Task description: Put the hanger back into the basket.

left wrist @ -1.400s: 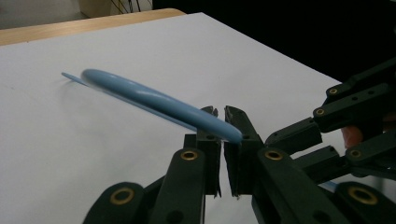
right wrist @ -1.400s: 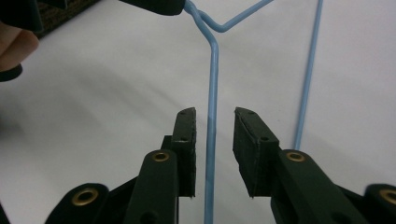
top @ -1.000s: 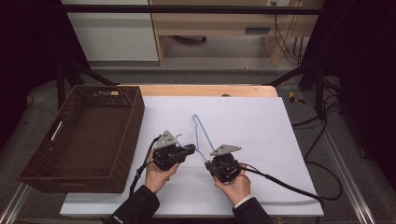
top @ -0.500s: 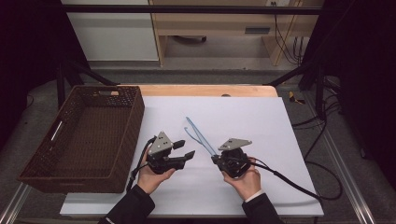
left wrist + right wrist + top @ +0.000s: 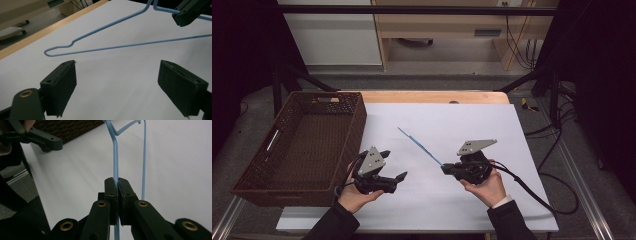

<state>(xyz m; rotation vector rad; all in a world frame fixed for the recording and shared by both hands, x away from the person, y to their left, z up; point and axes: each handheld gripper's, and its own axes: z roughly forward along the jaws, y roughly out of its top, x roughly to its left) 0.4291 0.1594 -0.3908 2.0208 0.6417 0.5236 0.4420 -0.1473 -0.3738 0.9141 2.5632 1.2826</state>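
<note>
Nearest me, my right gripper (image 5: pixel 446 169) has its jaws clamped tight on one thin rod of the blue wire hanger (image 5: pixel 419 145). In the right gripper view the two pads meet on that rod, and a second blue rod runs just beside them, outside the grip. From the pinch the hanger reaches away from me and to the left, held up off the white table sheet (image 5: pixel 472 125); from above it looks like a single slanted line, so I take it to be standing on edge, though I cannot be sure.

My left gripper (image 5: pixel 394 165) sits near the brown wicker basket (image 5: pixel 302 145), well apart from the right one. Its jaws have just been opening and now stand wide with nothing between them. In the left gripper view the hanger's looped end (image 5: pixel 48 53) hangs just beyond my pads, free of them, and the right gripper's black jaws pinch the wire at the upper right.

Farther off lies the wooden table edge (image 5: pixel 432 96).
</note>
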